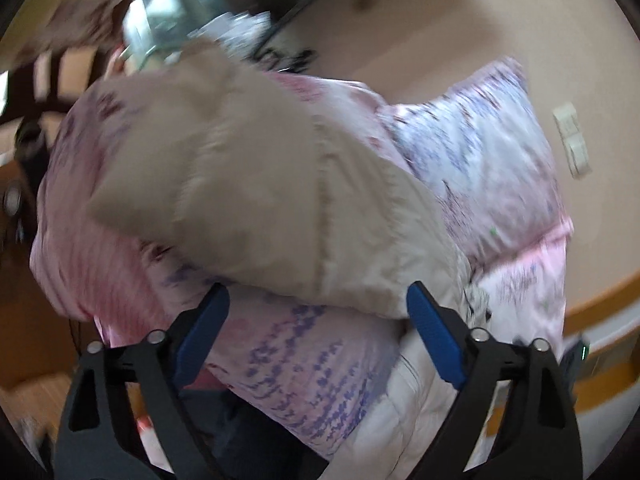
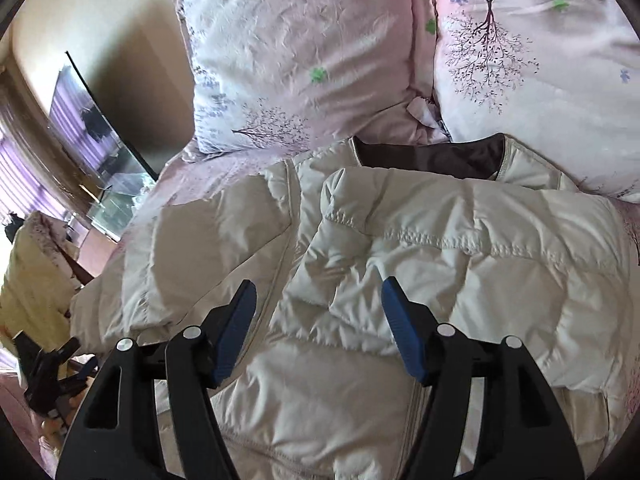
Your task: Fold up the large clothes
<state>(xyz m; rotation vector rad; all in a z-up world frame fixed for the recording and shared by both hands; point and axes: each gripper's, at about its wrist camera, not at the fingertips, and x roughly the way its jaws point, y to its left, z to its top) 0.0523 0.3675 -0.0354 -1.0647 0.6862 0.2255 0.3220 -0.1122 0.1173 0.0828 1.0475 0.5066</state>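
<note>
A: Hovering over the puffy cream jacket (image 2: 400,280), I am keeping my right claw (image 2: 318,300) spread, nothing between the blue pads (image 2: 236,332). The jacket is lying on the bed (image 2: 208,176), its dark-lined collar (image 2: 432,156) pointing toward the two pink pillows (image 2: 312,60), and one sleeve (image 2: 460,216) is already lying folded across the chest.

B: And your other claw?

A: My left claw (image 1: 316,340) is spread wide too, gripping nothing (its view is badly smeared, so I am not trusting the detail). It is looking across a cream bulge of the jacket (image 1: 280,200) sitting over the flowered bedding (image 1: 500,168).

B: So what are you aiming for?

A: I am judging the other sleeve (image 2: 192,248), which is spreading out to the side, as the next part to bring in. Doing it well, I am thinking, means pinching near the cuff through one layer only, lifting low, and laying it flat over the first sleeve.

B: Anything worrying you?

A: The filling is springy, so I am expecting the fold to puff back unless I am pressing it down before letting go.
</note>
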